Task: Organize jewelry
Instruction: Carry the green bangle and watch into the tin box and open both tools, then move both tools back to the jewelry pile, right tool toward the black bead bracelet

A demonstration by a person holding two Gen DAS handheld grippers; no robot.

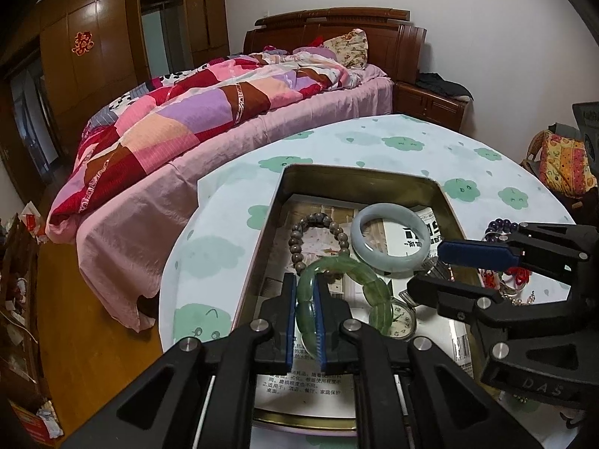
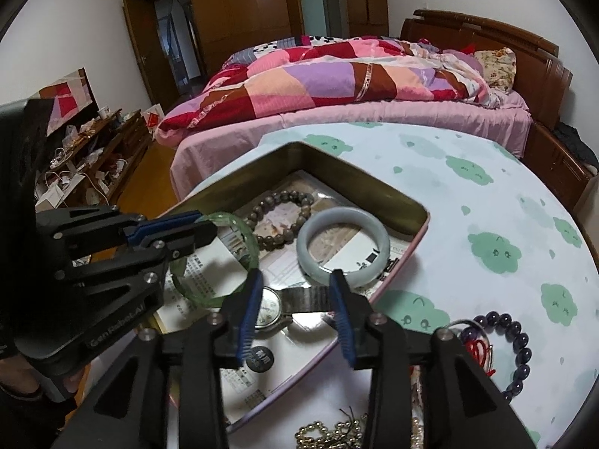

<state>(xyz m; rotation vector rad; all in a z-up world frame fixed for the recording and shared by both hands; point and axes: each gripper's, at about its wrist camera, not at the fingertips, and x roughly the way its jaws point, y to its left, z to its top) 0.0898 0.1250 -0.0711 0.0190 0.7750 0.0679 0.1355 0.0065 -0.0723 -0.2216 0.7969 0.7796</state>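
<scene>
An open metal tin (image 1: 359,170) (image 2: 359,179) stands on the round table. In it lie a brown bead bracelet (image 1: 295,239) (image 2: 284,196), a pale jade bangle (image 1: 357,239) (image 2: 344,215) and a wristwatch (image 1: 402,320) (image 2: 271,308). My left gripper (image 1: 305,288) (image 2: 187,224) is shut on a translucent green bracelet (image 1: 359,273) (image 2: 239,232), held over the tin's near left part. My right gripper (image 2: 296,280) (image 1: 426,267) is open. The watch and its dark strap lie between its blue pads, and neither pad presses on them.
To the right of the tin, on the cloud-print tablecloth (image 2: 486,194), lie a dark purple bead bracelet (image 2: 520,351), a red cord (image 2: 481,348) and gold beads (image 2: 329,434). A bed with a patchwork quilt (image 1: 224,112) stands beyond the table's far edge.
</scene>
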